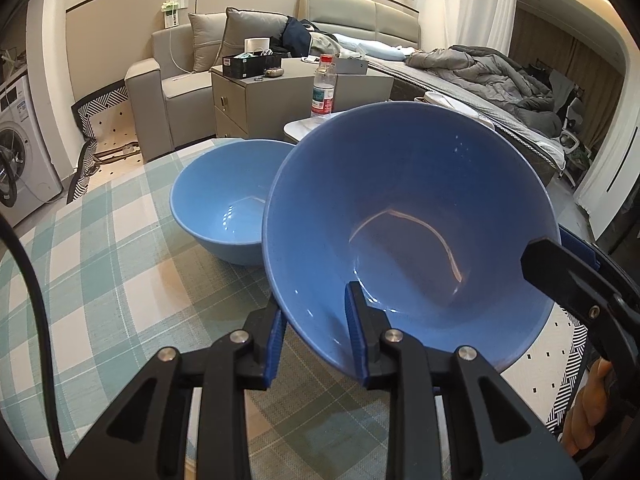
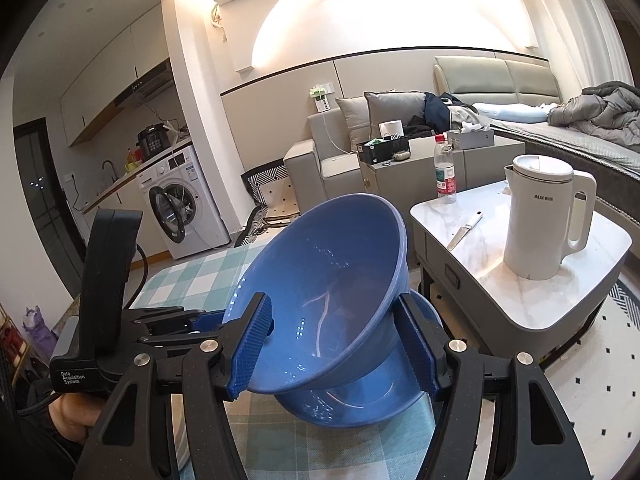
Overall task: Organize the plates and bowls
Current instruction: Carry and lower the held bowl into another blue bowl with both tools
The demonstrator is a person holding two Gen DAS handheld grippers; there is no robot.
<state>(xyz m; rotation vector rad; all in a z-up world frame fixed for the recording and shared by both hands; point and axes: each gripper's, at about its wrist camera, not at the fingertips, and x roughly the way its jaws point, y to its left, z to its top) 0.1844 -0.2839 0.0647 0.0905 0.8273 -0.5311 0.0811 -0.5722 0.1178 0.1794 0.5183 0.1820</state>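
1. The left gripper [image 1: 316,338] has its jaws clamped on the near rim of a tilted blue bowl [image 1: 408,236]: one blue pad lies inside the wall, the other outside.
2. That held bowl is tipped so its opening faces the left camera, and it hangs above the checked cloth [image 1: 120,260] covering the counter.
3. The right gripper [image 2: 340,344] has its jaws standing apart, one on each side of the same tilted bowl [image 2: 320,300]. Its left pad sits at the rim and its right pad against the outer wall; whether they press on it cannot be told.
4. In the left view the tip of the right gripper [image 1: 560,268] reaches the bowl's right rim.
5. A second blue bowl [image 1: 224,208] stands upright on the cloth, beyond and left of the held one in the left view.
6. In the right view the second bowl [image 2: 360,396] lies under the tilted bowl, partly hidden by it; whether the two touch cannot be told.
7. A side table [image 2: 520,280] with a marbled top stands just beside the counter. It carries a white kettle [image 2: 544,220], a bottle [image 2: 445,168] with a red cap and a small knife [image 2: 464,230].
8. Behind are a grey sofa [image 1: 176,80], a bed [image 1: 480,76] and a washing machine [image 2: 180,204].
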